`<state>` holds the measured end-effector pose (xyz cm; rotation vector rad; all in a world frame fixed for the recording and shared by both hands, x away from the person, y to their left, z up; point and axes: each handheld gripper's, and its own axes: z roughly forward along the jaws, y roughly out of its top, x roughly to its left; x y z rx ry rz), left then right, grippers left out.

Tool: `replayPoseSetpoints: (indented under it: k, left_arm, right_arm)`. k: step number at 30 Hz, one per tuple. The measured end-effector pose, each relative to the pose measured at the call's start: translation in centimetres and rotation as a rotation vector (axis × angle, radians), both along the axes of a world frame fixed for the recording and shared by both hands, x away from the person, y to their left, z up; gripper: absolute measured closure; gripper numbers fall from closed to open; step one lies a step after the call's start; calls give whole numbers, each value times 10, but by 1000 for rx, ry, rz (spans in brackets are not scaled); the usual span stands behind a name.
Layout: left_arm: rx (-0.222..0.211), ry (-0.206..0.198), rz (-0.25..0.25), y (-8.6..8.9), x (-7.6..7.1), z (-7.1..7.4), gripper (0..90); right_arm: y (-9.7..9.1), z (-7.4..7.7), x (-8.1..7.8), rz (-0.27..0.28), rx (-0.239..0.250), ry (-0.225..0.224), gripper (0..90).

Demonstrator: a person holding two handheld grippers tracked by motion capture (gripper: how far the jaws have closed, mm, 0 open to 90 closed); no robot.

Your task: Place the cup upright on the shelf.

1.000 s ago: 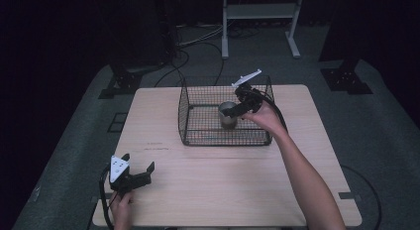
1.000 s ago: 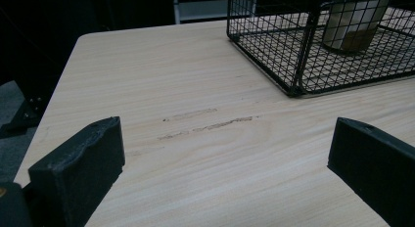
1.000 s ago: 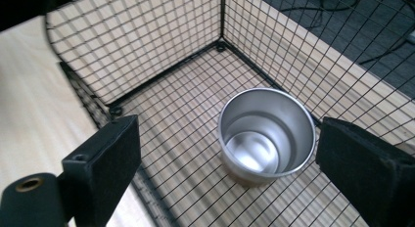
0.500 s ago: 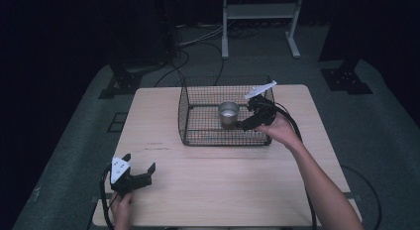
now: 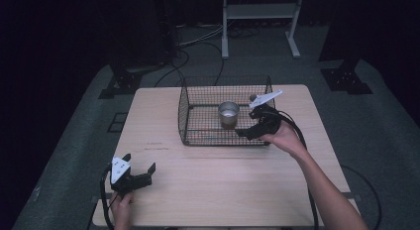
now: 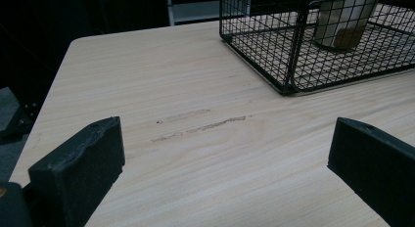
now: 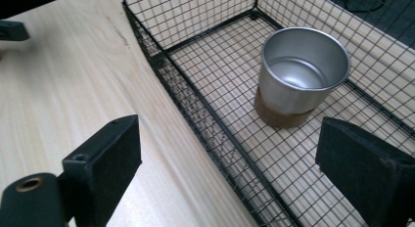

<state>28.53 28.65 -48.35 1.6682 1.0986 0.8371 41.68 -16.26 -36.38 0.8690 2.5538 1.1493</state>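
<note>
While the right forearm reaches in over the pale wooden surface [image 5: 223, 190], its right tool [image 5: 250, 133] hangs released at the near edge of the black wire basket [image 5: 198, 118], near the steel cup [image 5: 229, 112] standing inside; the left tool [image 5: 143, 176], released, rests well short of that basket.

Matt brushed-metal cup [image 7: 303, 73], black wire basket [image 7: 205, 119], pale wood-grain table [image 6: 195, 139]

A silver metal cup [image 7: 303, 73] with a brown base; a black wire-grid basket [image 7: 205, 21]; a pale wood-grain table [image 6: 195, 153]; black gripper jaws.
</note>
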Motion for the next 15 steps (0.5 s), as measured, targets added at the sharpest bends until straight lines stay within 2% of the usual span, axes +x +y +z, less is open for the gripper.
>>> replayPoseSetpoints:
  k: [6, 7, 10, 14, 15]
  left_arm:
    - [2, -1, -1, 0, 0, 0, 0]
    - [-1, -2, -1, 0, 0, 0, 0]
    - [-5, 0, 1, 0, 0, 0, 0]
    - [3, 0, 0, 0, 0, 0, 0]
    - [2, -3, -1, 0, 0, 0, 0]
  right_arm:
    - [-4, 0, -7, 7, -6, -9, 91]
    - [-6, 0, -10, 6, 8, 0, 91]
    - [-8, -1, -13, 14, 10, -10, 91]
    - [-11, -6, -19, 19, 13, 3, 91]
    - [-13, -8, -20, 21, 27, 5, 91]
